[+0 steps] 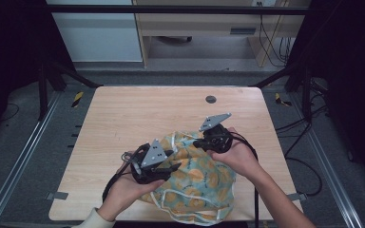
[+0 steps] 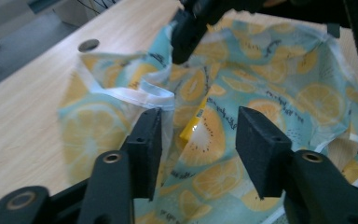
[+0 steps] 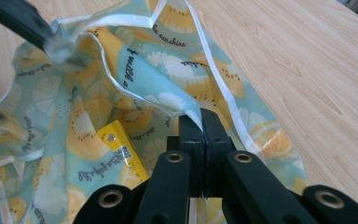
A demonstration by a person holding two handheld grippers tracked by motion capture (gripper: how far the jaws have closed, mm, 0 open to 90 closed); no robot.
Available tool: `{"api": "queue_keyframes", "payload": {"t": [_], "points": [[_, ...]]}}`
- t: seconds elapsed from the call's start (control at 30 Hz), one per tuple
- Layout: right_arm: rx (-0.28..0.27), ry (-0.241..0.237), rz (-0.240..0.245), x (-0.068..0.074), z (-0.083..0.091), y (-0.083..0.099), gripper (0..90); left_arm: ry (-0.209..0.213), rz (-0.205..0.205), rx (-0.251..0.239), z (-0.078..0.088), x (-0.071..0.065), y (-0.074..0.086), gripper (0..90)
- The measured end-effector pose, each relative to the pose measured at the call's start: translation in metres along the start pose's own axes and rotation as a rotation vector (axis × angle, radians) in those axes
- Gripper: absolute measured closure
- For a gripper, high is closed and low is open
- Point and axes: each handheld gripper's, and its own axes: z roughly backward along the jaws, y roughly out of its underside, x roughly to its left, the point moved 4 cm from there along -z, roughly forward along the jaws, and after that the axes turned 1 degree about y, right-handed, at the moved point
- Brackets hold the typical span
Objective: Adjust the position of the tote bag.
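Your right tongs point(image 3: 200, 122) pinch a fold of the teal orange-slice-print fabric bag point(image 1: 199, 183) lying at the near edge of the light wooden worktop point(image 1: 123, 114). Your left tongs point(image 2: 199, 140) are spread over it, above a yellow packet point(image 3: 121, 147) inside.

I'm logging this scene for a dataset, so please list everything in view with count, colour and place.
Fabric bag: one, teal with an orange-slice print and white trim, crumpled at the table's near edge.
Yellow item: one, inside the bag's opening; what it is I cannot tell.
Table: one, light wood, centre of the high view.
Round hole cover: one, dark grey, far side of the tabletop.
Left gripper: one, black, jaws apart at the bag's opening.
Right gripper: one, black, jaws pinched on the bag's white-trimmed edge.
Hands: two, holding the grippers.
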Motion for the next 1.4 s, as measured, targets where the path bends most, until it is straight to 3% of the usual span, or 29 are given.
{"api": "queue_keyframes", "payload": {"t": [0.1, 0.27, 0.4, 0.47, 0.53, 0.57, 0.6, 0.73, 0.9, 1.07, 1.17, 1.23, 1.4], "points": [[-0.001, -0.001, -0.008, -0.001, 0.001, 0.0, 89.7, 0.047, -0.004, 0.063, -0.016, 0.001, 0.007, 40.8], [0.0, -0.011, -0.015, -0.004, 0.0, 0.001, 89.7, 0.084, -0.019, 0.065, -0.031, -0.002, 0.009, 35.5], [-0.004, -0.019, -0.015, -0.004, -0.002, 0.0, 89.7, 0.071, -0.01, 0.089, -0.041, 0.0, 0.009, 34.3], [0.0, -0.019, -0.014, -0.003, -0.002, 0.0, 89.8, 0.08, -0.007, 0.107, -0.043, 0.0, 0.012, 44.2], [-0.001, -0.017, -0.014, -0.003, -0.001, -0.001, 89.9, 0.075, -0.003, 0.101, -0.039, -0.001, 0.011, 47.7], [0.001, -0.014, -0.014, -0.004, -0.001, -0.001, 89.9, 0.071, -0.01, 0.087, -0.036, -0.001, 0.01, 59.3], [-0.003, -0.015, -0.012, -0.004, 0.0, -0.001, 89.9, 0.052, -0.017, 0.074, -0.034, -0.002, 0.009, 64.6], [-0.009, -0.012, -0.013, -0.006, 0.001, -0.003, 89.9, 0.054, -0.044, 0.07, -0.03, -0.005, 0.009, 72.6], [-0.01, -0.007, -0.018, -0.007, 0.001, -0.004, 89.9, 0.067, -0.019, 0.065, -0.025, -0.01, 0.01, 87.6], [-0.011, -0.004, -0.013, -0.007, 0.003, -0.005, 90.0, 0.13, -0.001, 0.035, -0.012, -0.025, 0.011, 90.0], [-0.005, 0.0, -0.021, -0.01, 0.0, -0.003, 90.0, 0.149, -0.022, 0.039, -0.009, -0.034, 0.016, 90.0], [0.003, 0.003, -0.027, -0.012, -0.003, 0.001, 90.0, 0.148, -0.031, 0.055, -0.009, -0.038, 0.024, 90.0], [0.035, 0.008, -0.059, -0.02, -0.016, 0.015, 90.0, 0.174, -0.006, 0.104, -0.015, -0.046, 0.05, 90.0]]}}
